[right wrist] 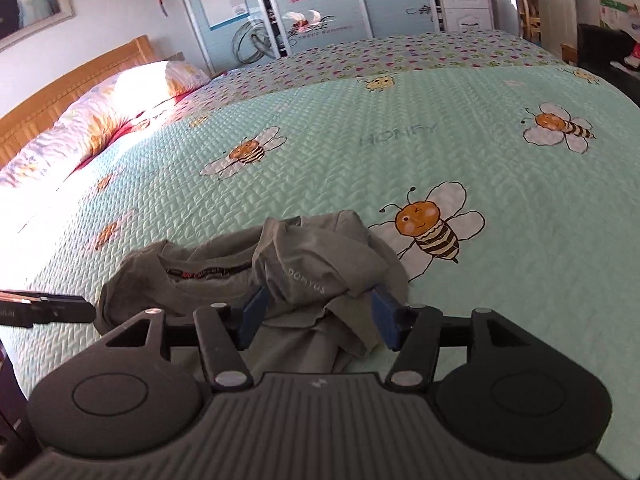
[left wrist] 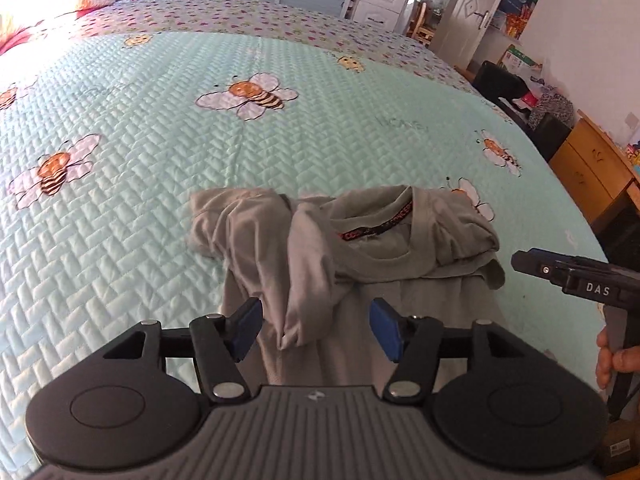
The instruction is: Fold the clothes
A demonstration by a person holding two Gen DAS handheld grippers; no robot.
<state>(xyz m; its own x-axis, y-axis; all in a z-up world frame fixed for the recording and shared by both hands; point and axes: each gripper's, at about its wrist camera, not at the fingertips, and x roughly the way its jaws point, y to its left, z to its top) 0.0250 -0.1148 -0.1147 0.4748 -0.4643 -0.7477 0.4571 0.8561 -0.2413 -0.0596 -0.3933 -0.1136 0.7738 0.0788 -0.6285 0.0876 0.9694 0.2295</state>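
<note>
Both pairs of jaws stand apart, gripping nothing. Left gripper (left wrist: 316,328) has blue rubbery pads, with a hanging fold of the grey shirt (left wrist: 360,248) between them, untouched. Right gripper (right wrist: 318,322) straddles a rumpled sleeve of the same shirt, and whether its pads brush the cloth I cannot tell. Soft and crumpled, the shirt lies bunched just beyond the jaws, collar showing a red-lettered band. Under the shirt spreads a mint quilted bedspread (left wrist: 160,152) printed with bees. Beyond the shirt, a pillow (right wrist: 132,100), then a wardrobe (right wrist: 320,12).
</note>
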